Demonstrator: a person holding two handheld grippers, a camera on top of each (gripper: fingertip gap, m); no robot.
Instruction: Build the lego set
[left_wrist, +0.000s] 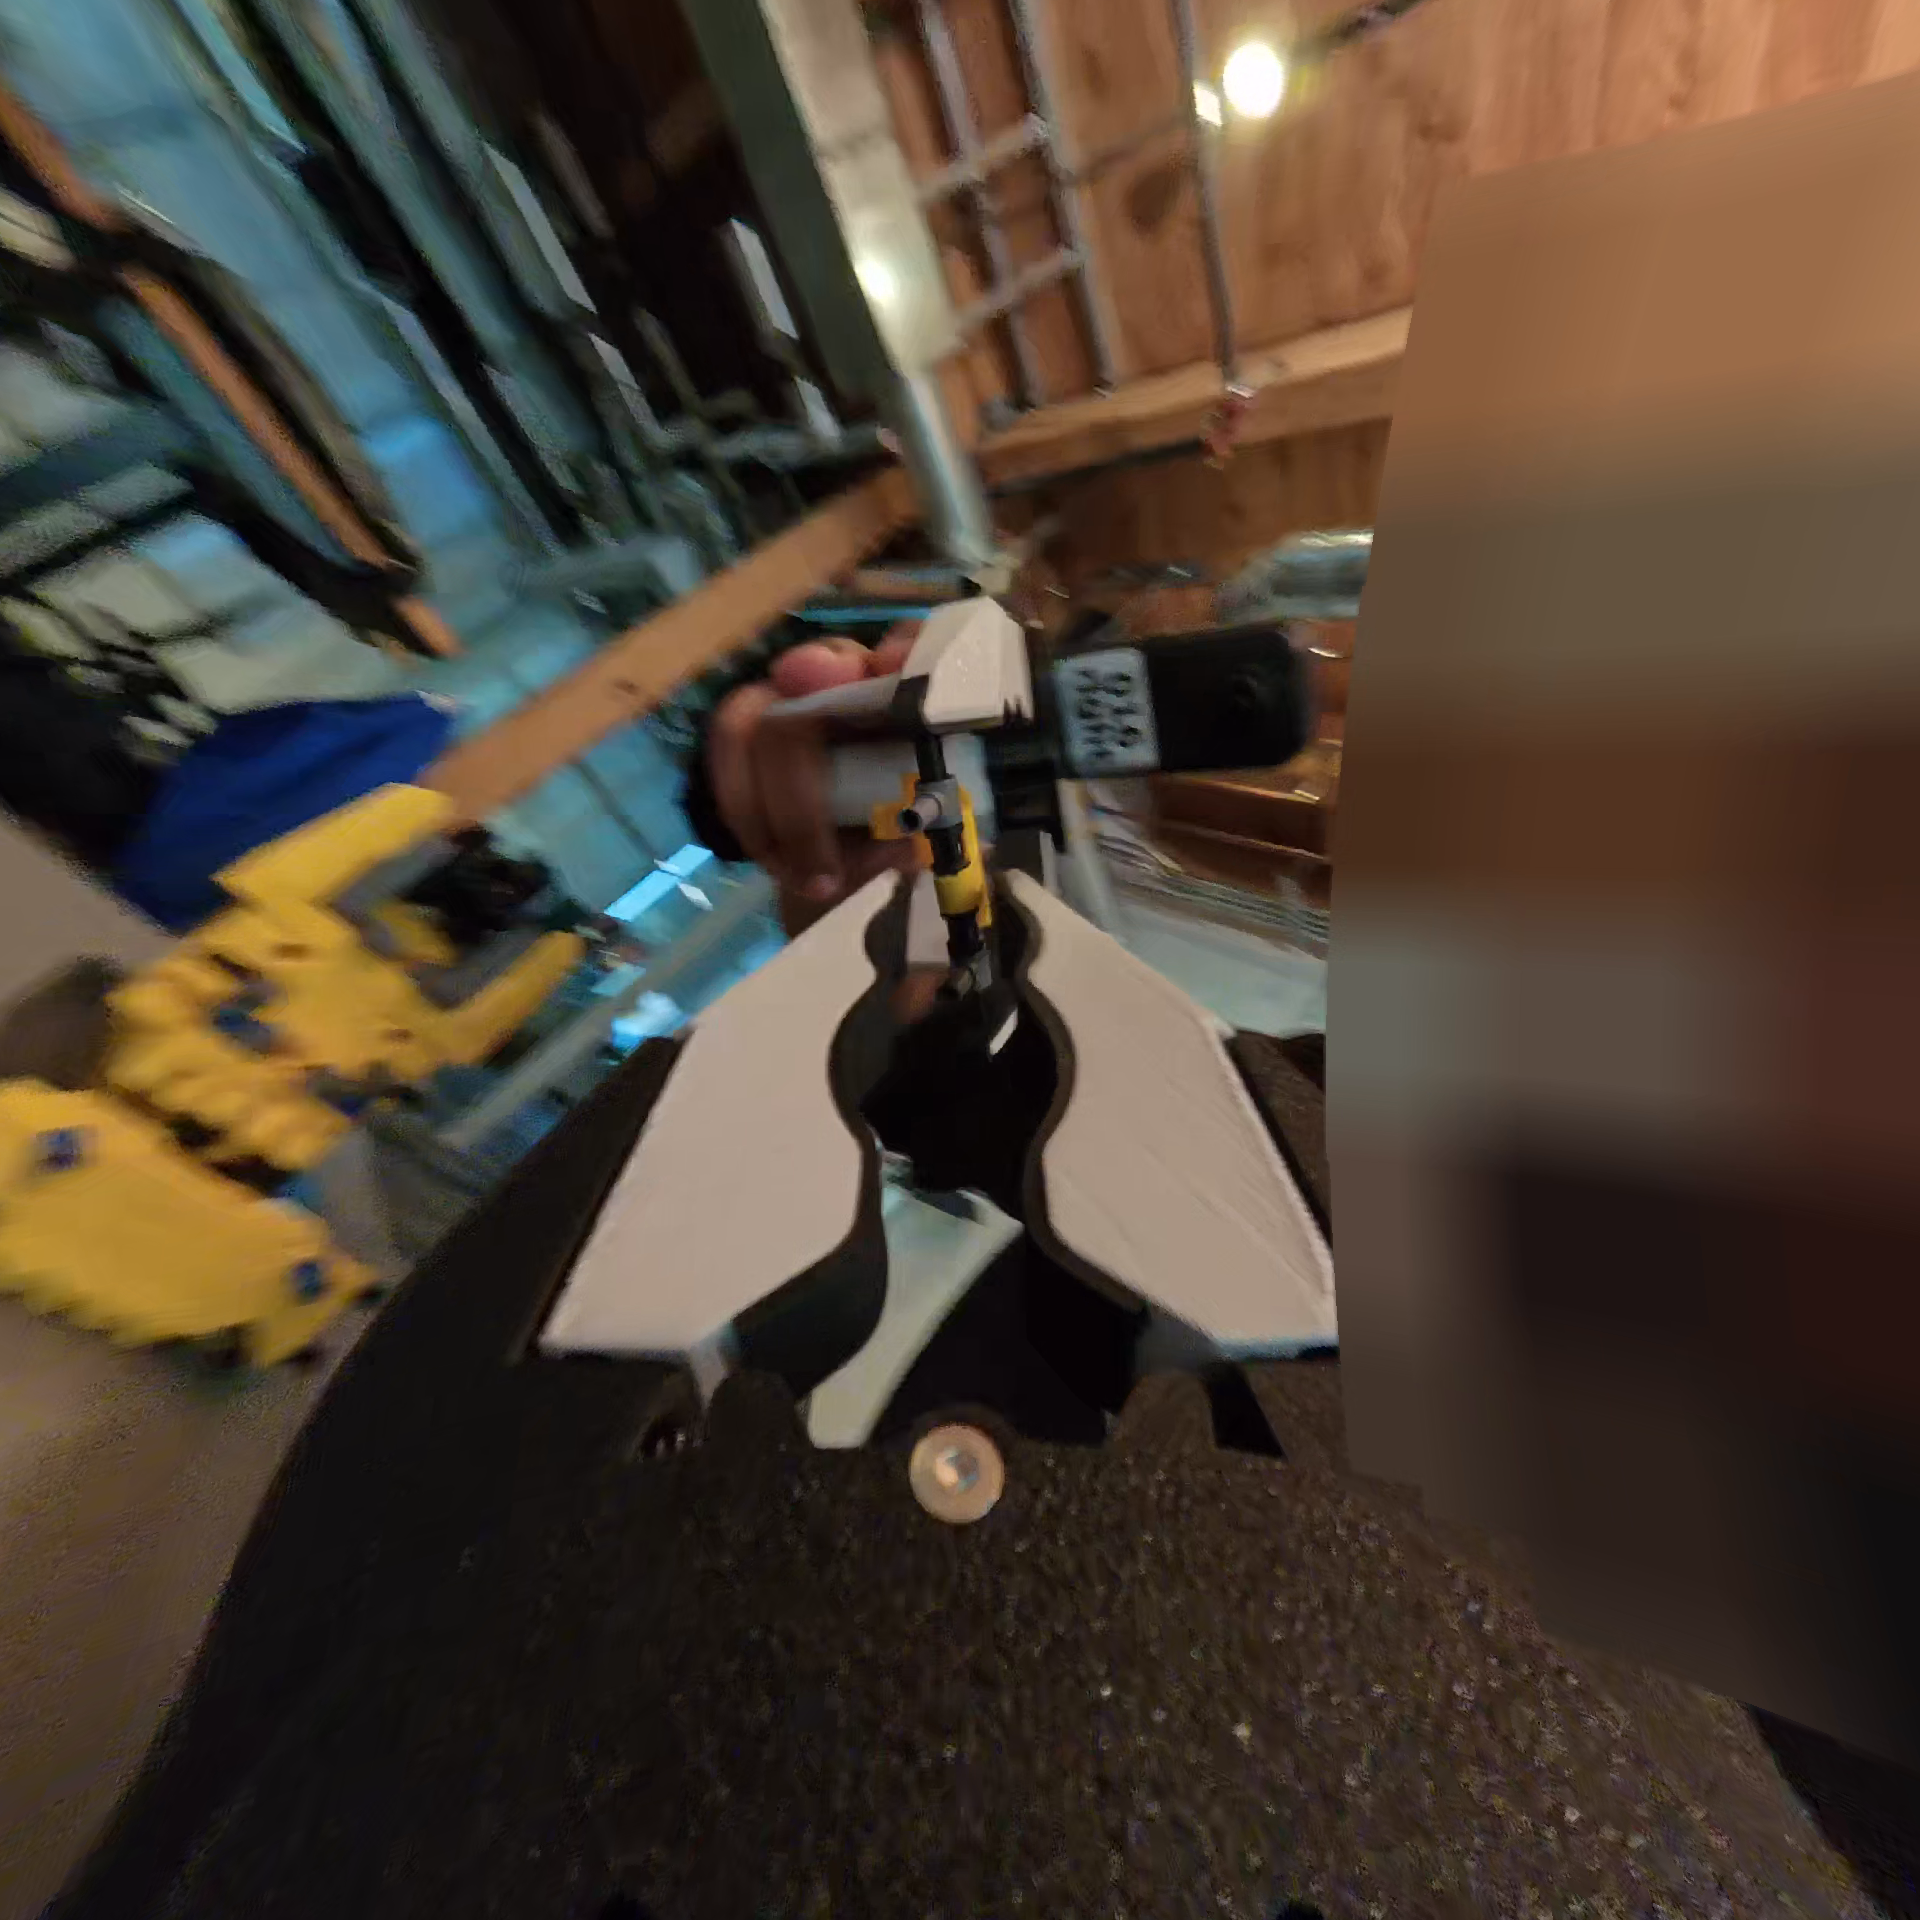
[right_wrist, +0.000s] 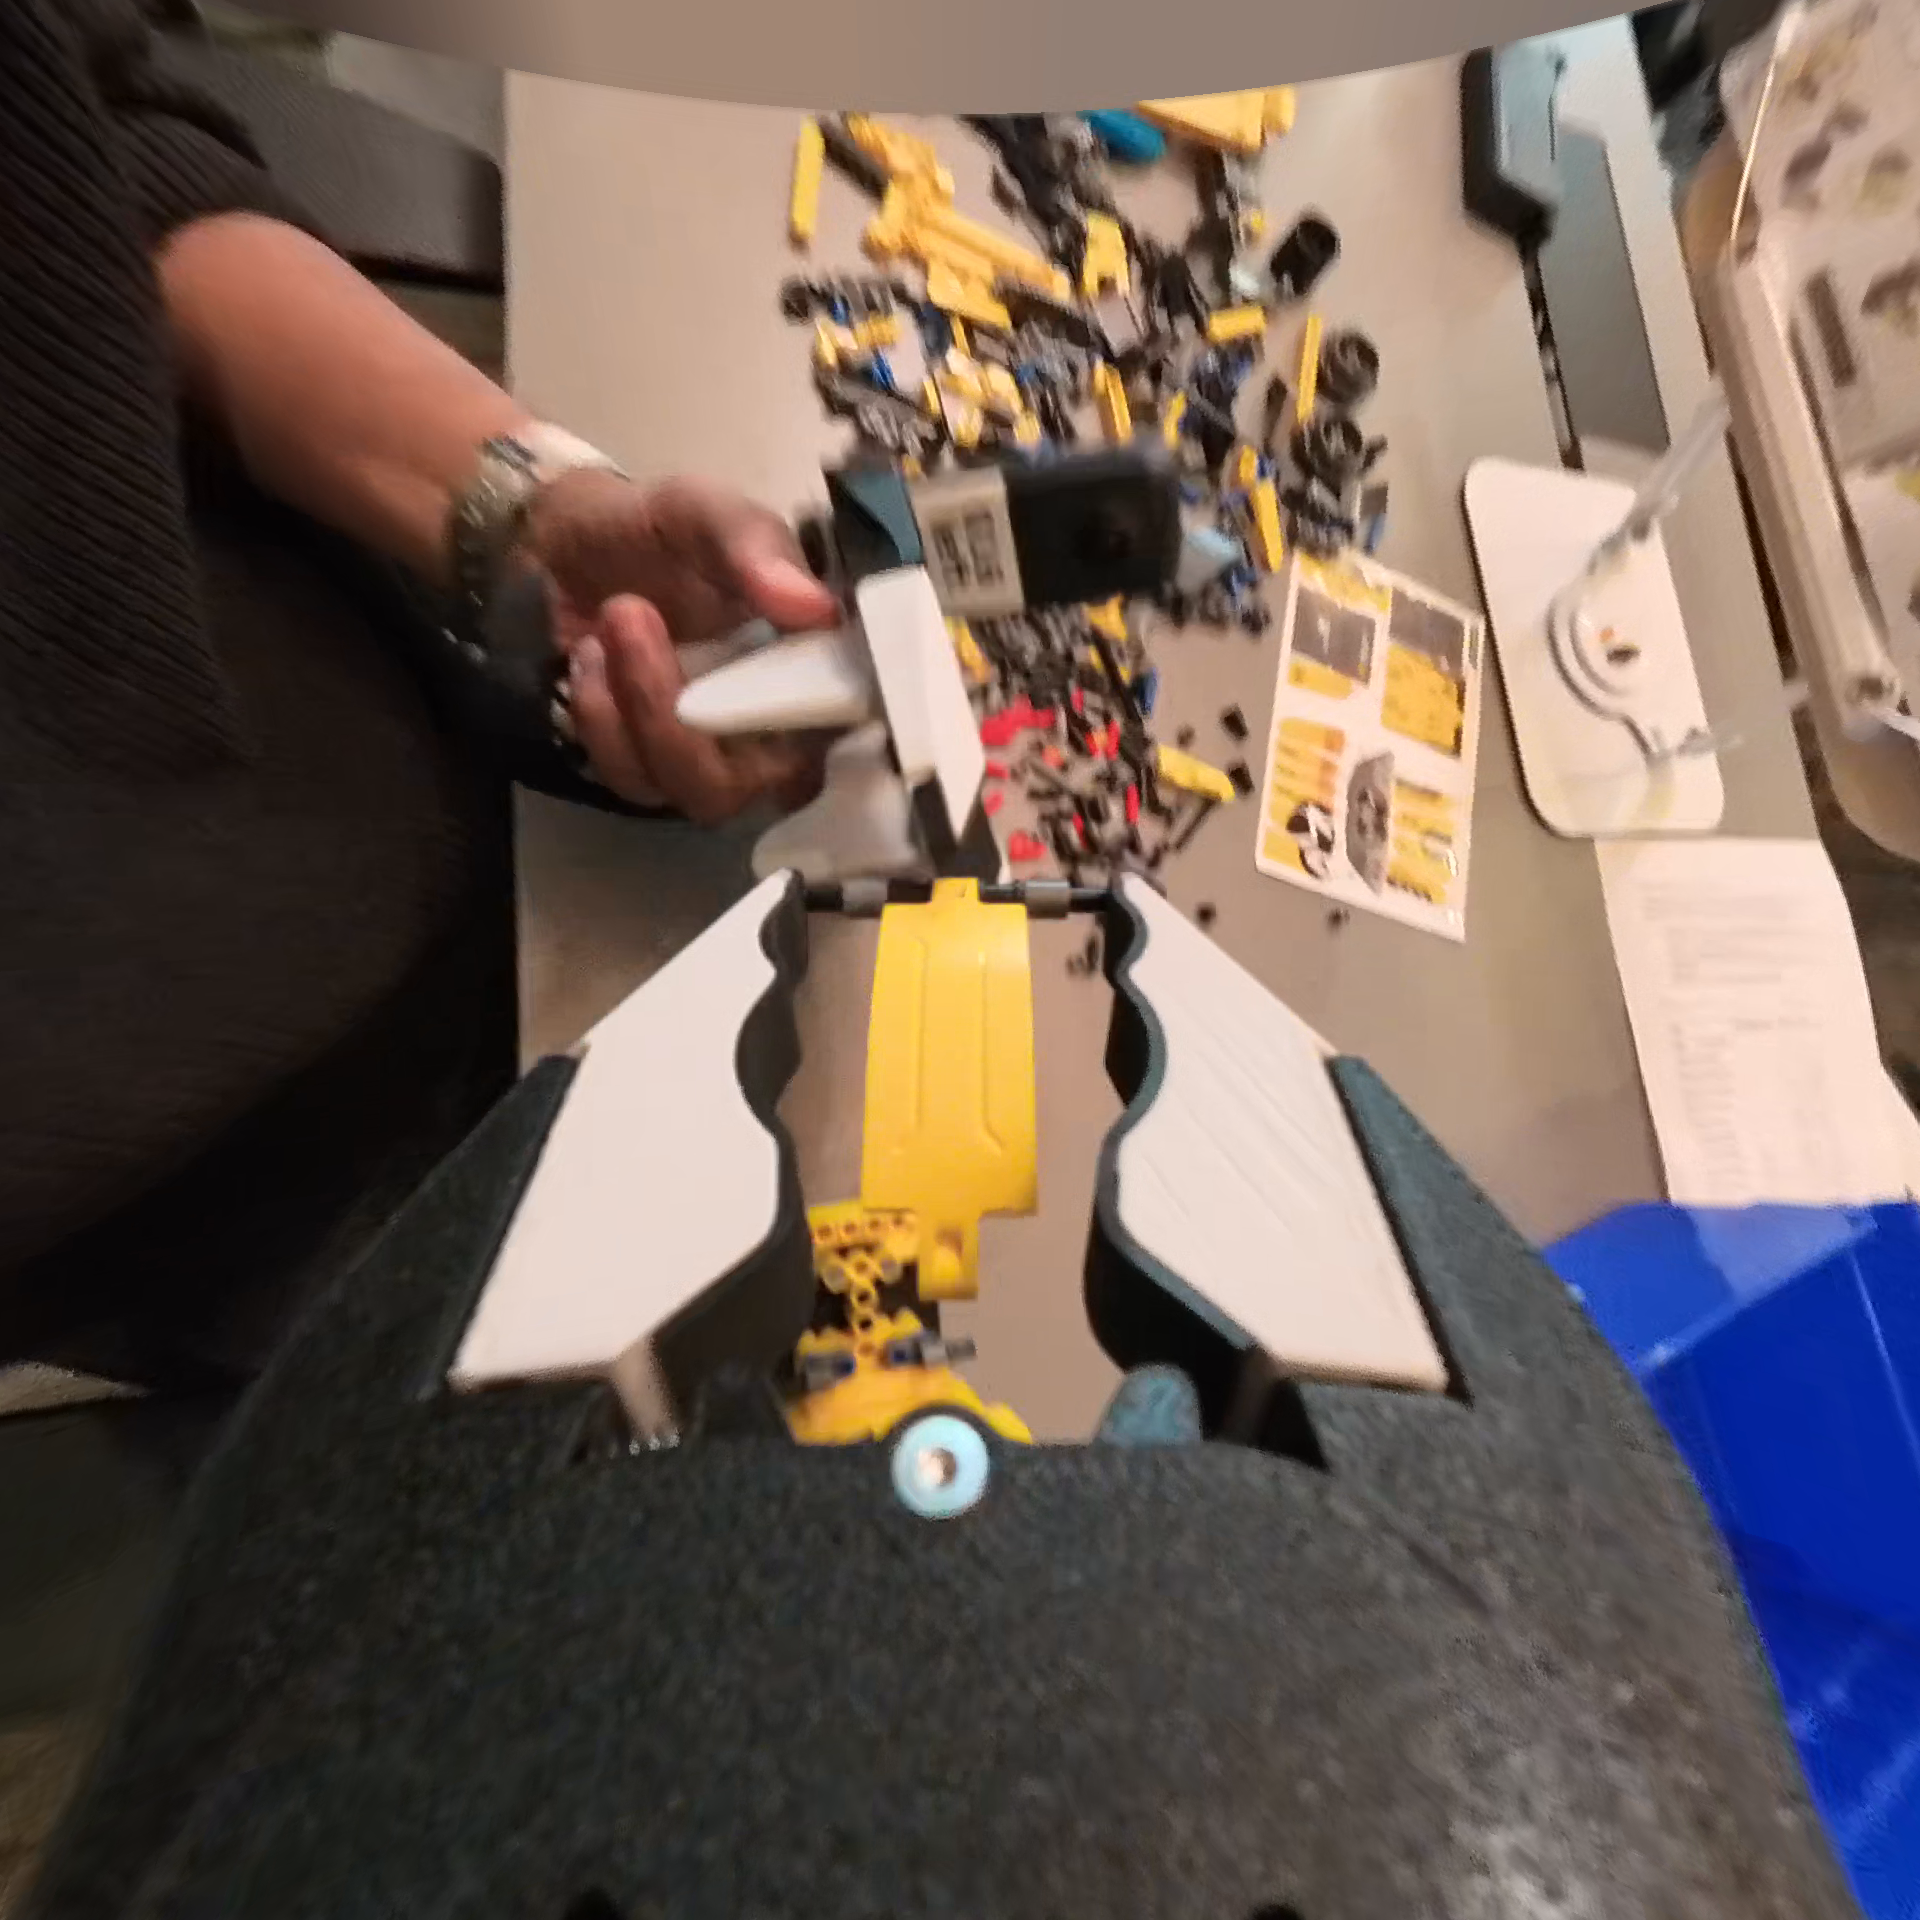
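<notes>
My right gripper (right_wrist: 961, 891) is shut endwise on a thin black axle (right_wrist: 1086, 891) with grey bushes, which spans from one fingertip to the other. A long yellow panel (right_wrist: 951, 1060) hangs from the axle between the fingers, with a yellow pinned beam part (right_wrist: 873, 1278) at its near end. My left gripper (left_wrist: 954, 914) is almost shut, its tips around the axle's yellow-and-black middle (left_wrist: 961, 883). It comes in from above in the right wrist view (right_wrist: 961, 831), held by a hand (right_wrist: 665, 603). The right gripper also shows in the left wrist view (left_wrist: 977, 675).
A pile of loose yellow, black and red building pieces (right_wrist: 1091, 364) lies on the grey table (right_wrist: 644, 312), with a printed leaflet (right_wrist: 1371, 748), a white stand base (right_wrist: 1590, 644) and a paper sheet (right_wrist: 1766, 1018). A blue bin (right_wrist: 1766, 1403) is at the right. A blurred yellow model (left_wrist: 260, 1018) lies at the left. Only a small space, under 4 cm, lies between the two pairs of fingers.
</notes>
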